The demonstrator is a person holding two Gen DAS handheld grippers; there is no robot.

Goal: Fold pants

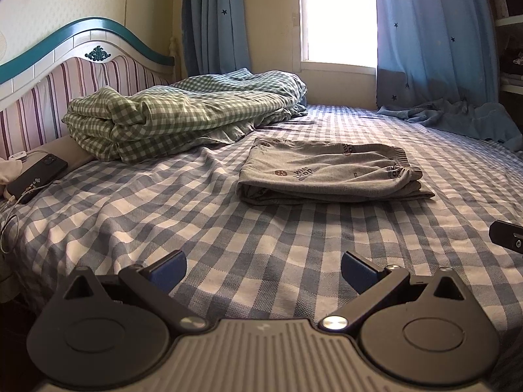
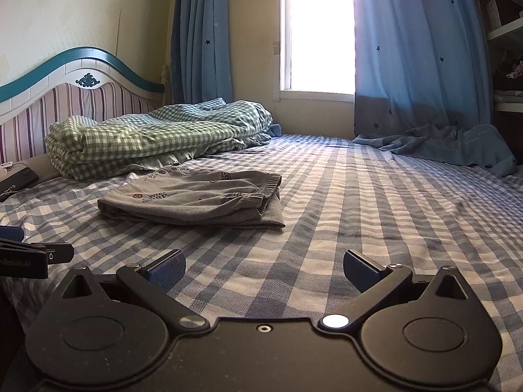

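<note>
my left tongs (image 1: 263,272) and right tongs (image 2: 264,271): both spread wide, holding nothing, low over the checked sheet (image 1: 228,238). the pants (image 1: 330,171) lie well ahead on the bed, apart from both tongs, already in a flat stacked bundle, near the green quilt (image 1: 183,114). i judge them light, soft and limp; best pinched at the thick waistband (image 2: 266,184) or a folded edge.

On the folded grey pants (image 1: 327,173), beside the elastic waistband (image 1: 400,160), dark print reading "Wine" above "op" was seen. On the left gripper (image 2: 23,258), white lettering "nRobot.AI" was partly read.
</note>
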